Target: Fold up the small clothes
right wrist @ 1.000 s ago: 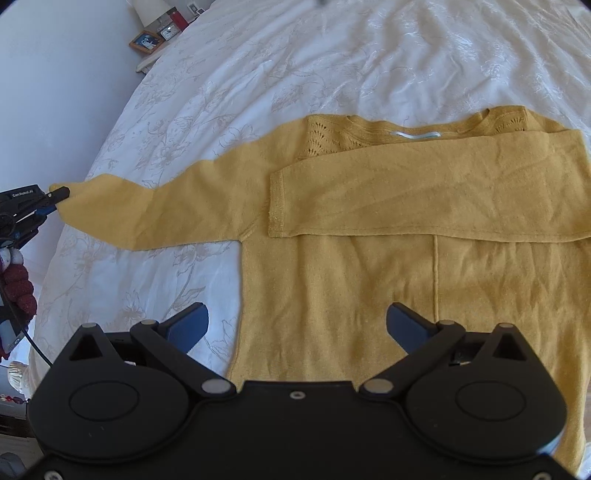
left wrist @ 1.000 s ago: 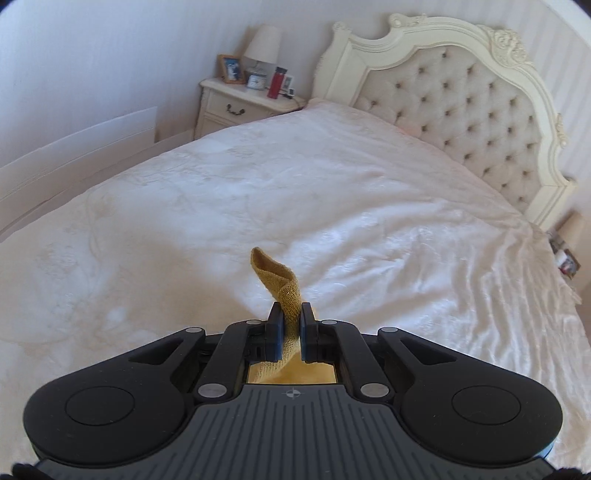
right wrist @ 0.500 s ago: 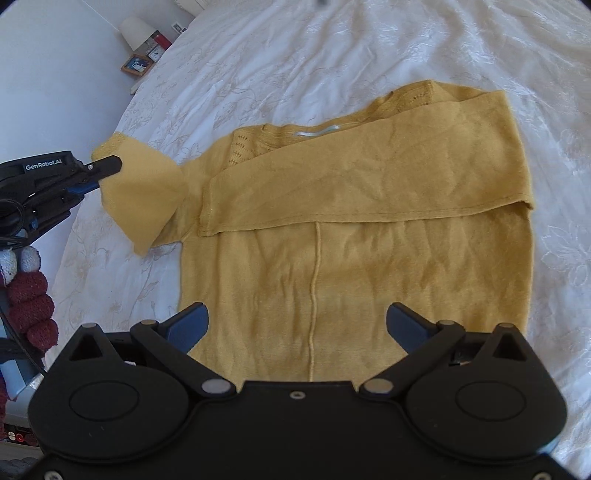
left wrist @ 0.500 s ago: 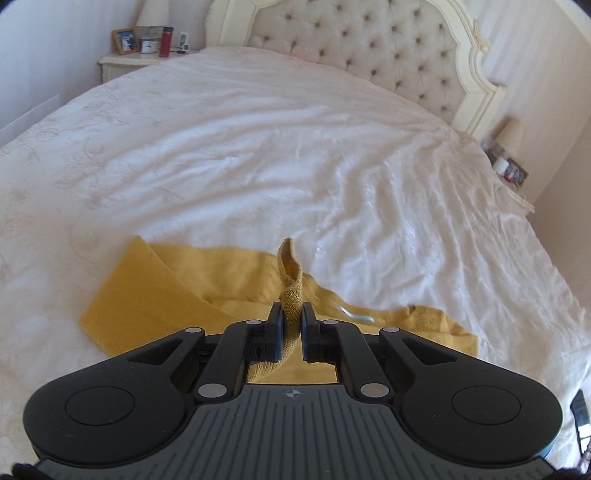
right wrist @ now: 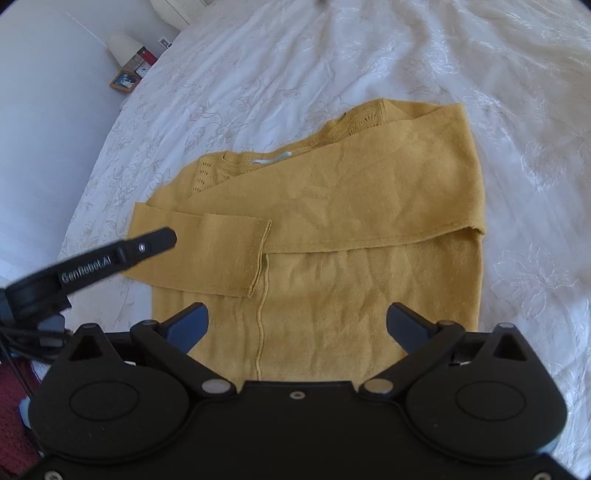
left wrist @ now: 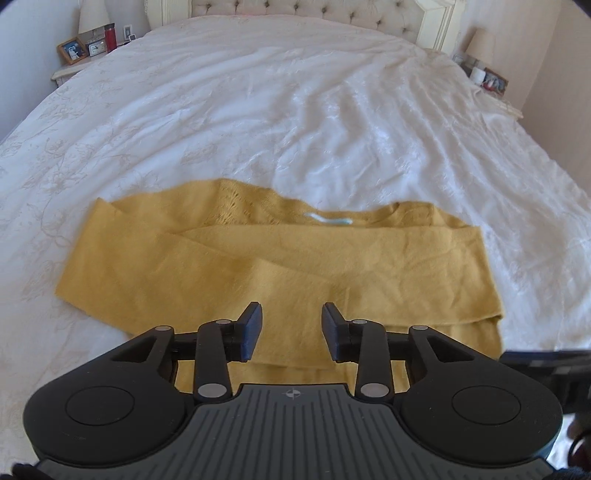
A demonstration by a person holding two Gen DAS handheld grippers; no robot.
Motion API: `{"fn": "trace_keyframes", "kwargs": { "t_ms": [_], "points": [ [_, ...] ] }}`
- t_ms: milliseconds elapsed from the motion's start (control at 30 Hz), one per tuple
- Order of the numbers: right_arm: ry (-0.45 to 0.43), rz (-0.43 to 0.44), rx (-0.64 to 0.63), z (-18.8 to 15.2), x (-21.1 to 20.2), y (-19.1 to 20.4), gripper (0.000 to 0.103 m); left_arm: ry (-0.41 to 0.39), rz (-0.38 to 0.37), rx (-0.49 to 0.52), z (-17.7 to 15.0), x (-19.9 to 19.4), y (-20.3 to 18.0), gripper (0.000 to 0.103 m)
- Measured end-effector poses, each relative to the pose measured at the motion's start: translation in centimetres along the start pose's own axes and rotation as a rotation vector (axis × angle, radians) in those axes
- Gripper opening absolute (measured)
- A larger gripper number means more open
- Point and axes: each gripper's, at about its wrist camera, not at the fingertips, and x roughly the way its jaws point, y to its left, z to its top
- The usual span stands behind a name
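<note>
A mustard yellow sweater (left wrist: 280, 266) lies flat on the white bed, neck label away from me, both sleeves folded across its body. It also shows in the right wrist view (right wrist: 332, 229). My left gripper (left wrist: 291, 328) is open and empty, just above the sweater's near part. In the right wrist view the left gripper (right wrist: 147, 247) reaches in from the left over the folded left sleeve (right wrist: 221, 251). My right gripper (right wrist: 295, 325) is wide open and empty above the sweater's lower body.
The white patterned bedspread (left wrist: 295, 110) spreads all around the sweater. A tufted headboard (left wrist: 295, 7) is at the far end. Nightstands with a lamp, photo frame (left wrist: 72, 50) and small items stand on both sides; the right one (left wrist: 487, 77) too.
My left gripper carried the left sleeve across the sweater's body, laid it down and opened. The right gripper stayed open and shifted its view slightly.
</note>
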Motion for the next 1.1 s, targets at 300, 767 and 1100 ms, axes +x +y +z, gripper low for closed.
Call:
{"fn": "trace_keyframes", "kwargs": {
  "t_ms": [300, 767, 1100],
  "points": [
    [0.054, 0.046, -0.058, 1.7, 6.2, 4.0, 0.102, 0.163, 0.159, -0.090, -4.0, 2.0, 7.4, 0.035],
    [0.167, 0.055, 0.000, 2.4, 12.8, 4.3, 0.063, 0.230, 0.138, -0.205, -7.1, 5.6, 11.0, 0.049],
    [0.140, 0.123, 0.015, 3.1, 11.5, 3.9, 0.013, 0.220, 0.131, -0.190, -7.3, 5.8, 10.6, 0.067]
  ]
}}
